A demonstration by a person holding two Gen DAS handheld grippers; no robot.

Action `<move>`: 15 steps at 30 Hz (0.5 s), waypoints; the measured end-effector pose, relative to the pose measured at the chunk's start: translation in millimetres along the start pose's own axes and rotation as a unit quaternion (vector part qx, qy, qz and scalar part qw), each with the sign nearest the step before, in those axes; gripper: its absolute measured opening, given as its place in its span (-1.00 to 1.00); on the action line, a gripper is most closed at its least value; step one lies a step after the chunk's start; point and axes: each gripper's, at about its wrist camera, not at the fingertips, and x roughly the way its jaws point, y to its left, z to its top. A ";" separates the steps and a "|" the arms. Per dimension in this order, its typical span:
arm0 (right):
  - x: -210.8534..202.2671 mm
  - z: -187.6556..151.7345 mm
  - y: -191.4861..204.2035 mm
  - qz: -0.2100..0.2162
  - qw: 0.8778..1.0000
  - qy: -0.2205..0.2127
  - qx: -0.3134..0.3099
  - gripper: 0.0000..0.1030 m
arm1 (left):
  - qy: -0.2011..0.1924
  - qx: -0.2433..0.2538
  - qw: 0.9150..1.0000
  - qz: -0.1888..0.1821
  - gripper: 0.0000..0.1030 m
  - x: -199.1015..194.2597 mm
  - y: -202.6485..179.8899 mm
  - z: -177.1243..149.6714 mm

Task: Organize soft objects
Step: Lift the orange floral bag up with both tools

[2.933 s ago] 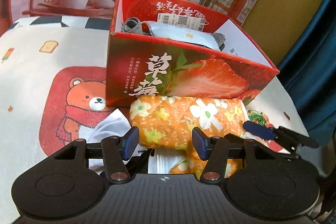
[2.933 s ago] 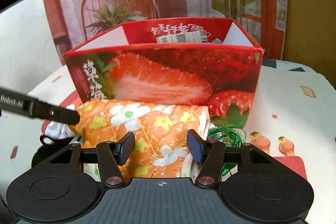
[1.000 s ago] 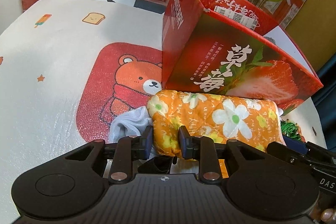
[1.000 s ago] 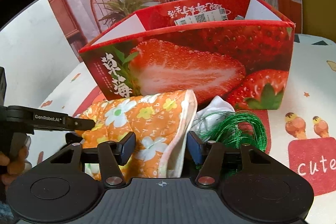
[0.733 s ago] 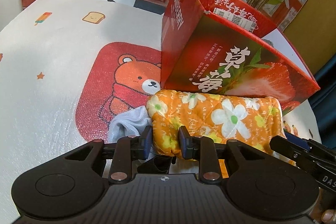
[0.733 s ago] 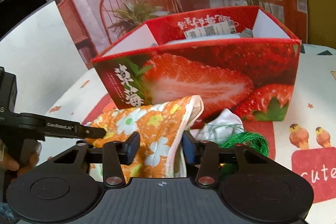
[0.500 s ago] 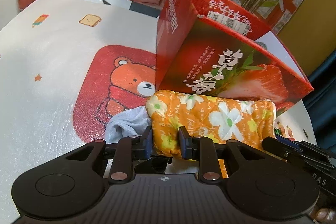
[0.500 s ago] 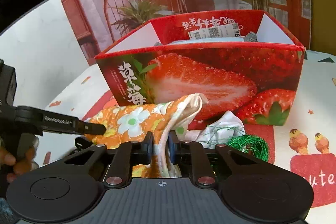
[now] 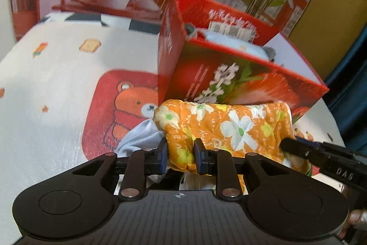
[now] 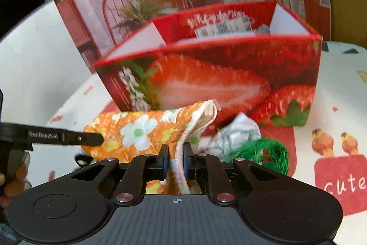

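Observation:
An orange flowered cloth (image 9: 229, 125) lies rolled in front of the red strawberry box (image 9: 229, 75). My left gripper (image 9: 179, 153) is shut on the roll's left end. My right gripper (image 10: 175, 157) is shut on the cream hem at the right end of the cloth (image 10: 137, 130). The roll hangs stretched between the two, just in front of the box (image 10: 206, 84). The left gripper's finger (image 10: 91, 138) shows at the left of the right wrist view. The box holds a pale blue packet (image 9: 229, 40) and a grey item (image 9: 190, 28).
A pale blue-white garment (image 9: 140, 137) lies under the roll's left end. By the right end sit a white cloth (image 10: 236, 130) and a green string bundle (image 10: 268, 150). The tablecloth (image 9: 57, 95) has cartoon prints. A printed backdrop stands behind the box.
My right gripper went from open around the cloth's right edge to shut on its hem. The left gripper kept its grip and rose a little, and the roll's ends lifted.

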 end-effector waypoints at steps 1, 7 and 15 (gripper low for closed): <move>-4.3 2.8 1.3 0.005 1.000 -0.010 -0.004 -0.78 | -0.005 0.000 1.000 -0.003 -0.51 -3.5 -0.1 1.2; -23.9 18.3 8.2 0.015 0.998 -0.054 -0.035 -0.78 | -0.004 -0.032 0.999 -0.027 -0.51 -10.5 5.2 3.7; -27.9 20.9 11.9 0.013 0.997 -0.054 -0.045 -0.78 | 0.045 -0.118 0.989 -0.071 -0.15 12.3 18.6 -6.2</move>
